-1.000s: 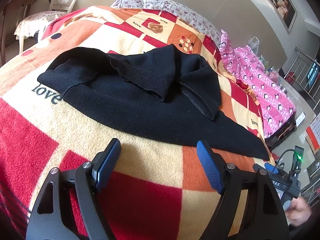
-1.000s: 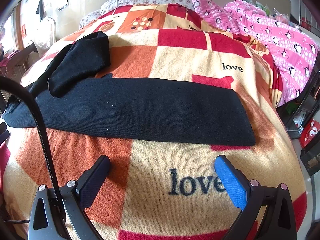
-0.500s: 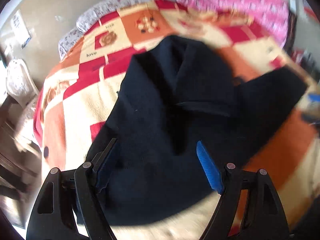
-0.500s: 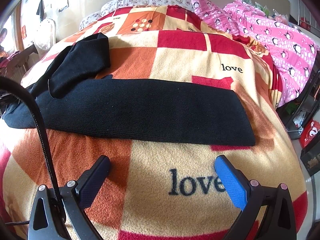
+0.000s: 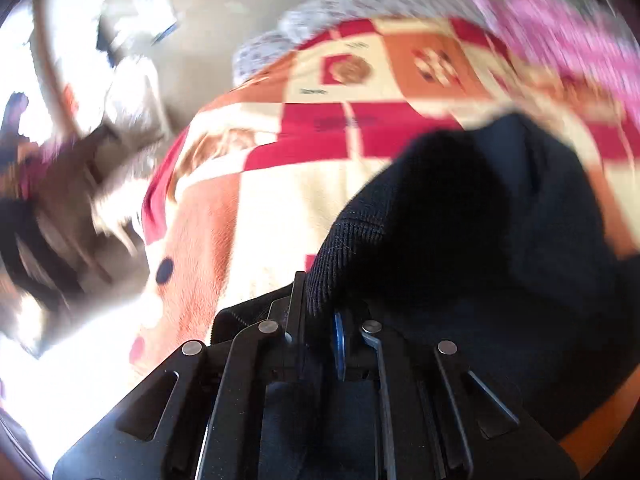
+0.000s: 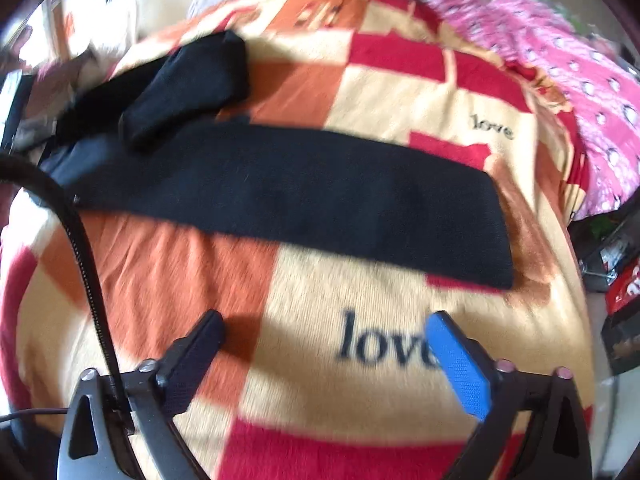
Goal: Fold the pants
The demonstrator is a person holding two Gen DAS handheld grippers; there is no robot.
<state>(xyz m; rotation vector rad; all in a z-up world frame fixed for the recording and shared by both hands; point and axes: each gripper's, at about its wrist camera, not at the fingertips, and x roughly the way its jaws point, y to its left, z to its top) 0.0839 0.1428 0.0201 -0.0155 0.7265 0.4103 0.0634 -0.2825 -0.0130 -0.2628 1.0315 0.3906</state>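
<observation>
The black knit pants (image 6: 300, 192) lie across a checked blanket on a bed, one leg stretched out flat and the other leg (image 6: 192, 80) doubled back at the far left. In the blurred left wrist view, my left gripper (image 5: 318, 304) is closing its jaws, and the ribbed edge of the pants (image 5: 480, 220) is pinched between them. My right gripper (image 6: 324, 320) hovers over the blanket in front of the flat leg. Its jaws are closing but still stand wide, with only the blanket below them.
The red, orange and cream blanket (image 6: 360, 80) covers the bed. A pink quilt (image 6: 580, 80) is bunched at the right. A black cable (image 6: 88, 260) curves past the right gripper's left finger. A blurred pale chair (image 5: 132, 92) stands beside the bed.
My left gripper swung over the pants to their ribbed edge and went from wide open to closed on it. The right gripper stayed put, tilted slightly, and its jaws narrowed a little.
</observation>
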